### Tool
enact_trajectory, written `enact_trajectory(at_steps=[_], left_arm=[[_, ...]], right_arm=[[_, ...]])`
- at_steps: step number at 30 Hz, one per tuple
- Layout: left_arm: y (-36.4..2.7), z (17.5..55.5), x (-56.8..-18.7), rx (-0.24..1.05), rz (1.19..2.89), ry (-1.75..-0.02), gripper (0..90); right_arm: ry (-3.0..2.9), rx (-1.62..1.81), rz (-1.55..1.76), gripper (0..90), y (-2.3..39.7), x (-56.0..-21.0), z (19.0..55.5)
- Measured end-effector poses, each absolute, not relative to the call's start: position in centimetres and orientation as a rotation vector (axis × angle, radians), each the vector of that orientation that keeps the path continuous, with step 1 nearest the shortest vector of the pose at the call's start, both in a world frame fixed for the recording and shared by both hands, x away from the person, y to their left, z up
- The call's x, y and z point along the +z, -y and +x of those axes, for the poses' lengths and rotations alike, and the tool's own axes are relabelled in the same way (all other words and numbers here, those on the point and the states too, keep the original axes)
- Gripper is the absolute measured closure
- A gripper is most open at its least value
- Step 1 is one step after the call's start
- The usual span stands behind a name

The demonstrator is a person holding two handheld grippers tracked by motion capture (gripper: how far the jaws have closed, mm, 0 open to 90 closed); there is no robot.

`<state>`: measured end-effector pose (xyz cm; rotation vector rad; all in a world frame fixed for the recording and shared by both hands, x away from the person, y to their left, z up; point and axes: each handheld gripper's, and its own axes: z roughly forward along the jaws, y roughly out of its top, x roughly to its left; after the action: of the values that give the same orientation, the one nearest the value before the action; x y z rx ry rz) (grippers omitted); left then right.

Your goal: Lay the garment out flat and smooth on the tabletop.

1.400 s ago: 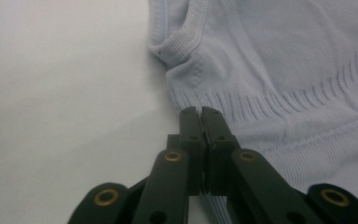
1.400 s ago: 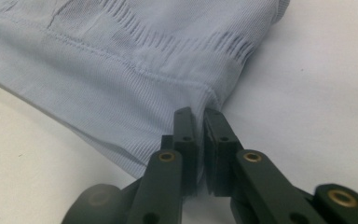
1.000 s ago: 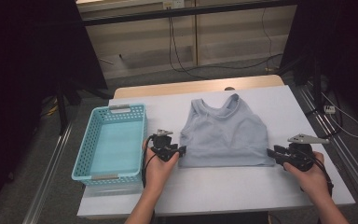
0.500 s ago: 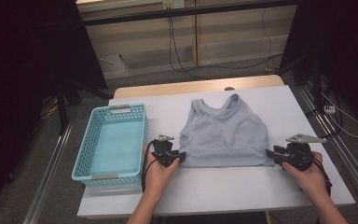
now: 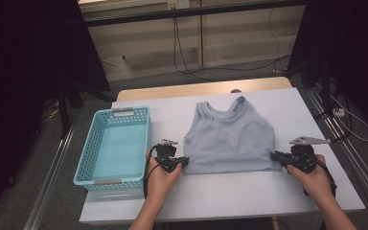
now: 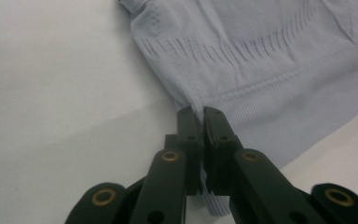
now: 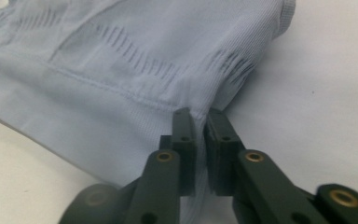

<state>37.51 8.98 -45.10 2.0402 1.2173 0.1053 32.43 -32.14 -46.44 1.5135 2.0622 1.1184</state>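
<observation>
While the blue basket point(image 5: 113, 146) stands empty at the left side of the bench point(image 5: 230, 191), just beside the left tool point(image 5: 184, 162), the pale blue top point(image 5: 230, 141) is spread flat at the middle of the bench, between the two tools. Its hem is turned toward the person and its straps point away, toward the far edge, so that its long axis at the hem runs from left to right, from one tool to the other. The left tool is seen at the hem's left corner, its jaws having just been closing; in the left gripper view the left tool point(image 6: 200, 114) is clenched on a pinch of the ribbed band of the top point(image 6: 270, 60). At the opposite corner the right tool point(image 5: 274, 156) is placed likewise, its jaws also having just closed, and in the right gripper view the right tool point(image 7: 201, 116) is clamped on the side seam of the top point(image 7: 121, 70). Each corner is thus held by the nearer hand. A lift or fold away from the person is judged to be next, and the basket lies well to the left of the top.
</observation>
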Motion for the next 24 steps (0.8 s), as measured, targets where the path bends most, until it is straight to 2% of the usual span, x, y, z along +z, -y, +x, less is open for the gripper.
enact_trajectory(at_steps=[9, 15, 21, 24], left_arm=[[-9.2, 35.1, -44.0, 0.045, 2.060, -1.172, 86.7], [-9.3, 35.2, -44.6, 0.040, 2.085, -1.183, 86.7], [-9.2, 35.5, -44.9, 0.040, 2.096, -1.188, 86.7], [-9.2, 35.6, -44.9, 0.039, 2.099, -1.187, 86.7]], right_arm=[[-2.089, 0.994, 1.507, 85.4, 31.9, -44.4, 30.0], [-2.022, 0.991, 1.509, 64.8, 32.6, -44.7, 30.3], [-1.953, 1.000, 1.508, 69.0, 33.4, -44.0, 33.5], [-1.976, 1.005, 1.491, 74.6, 33.0, -44.0, 35.5]])
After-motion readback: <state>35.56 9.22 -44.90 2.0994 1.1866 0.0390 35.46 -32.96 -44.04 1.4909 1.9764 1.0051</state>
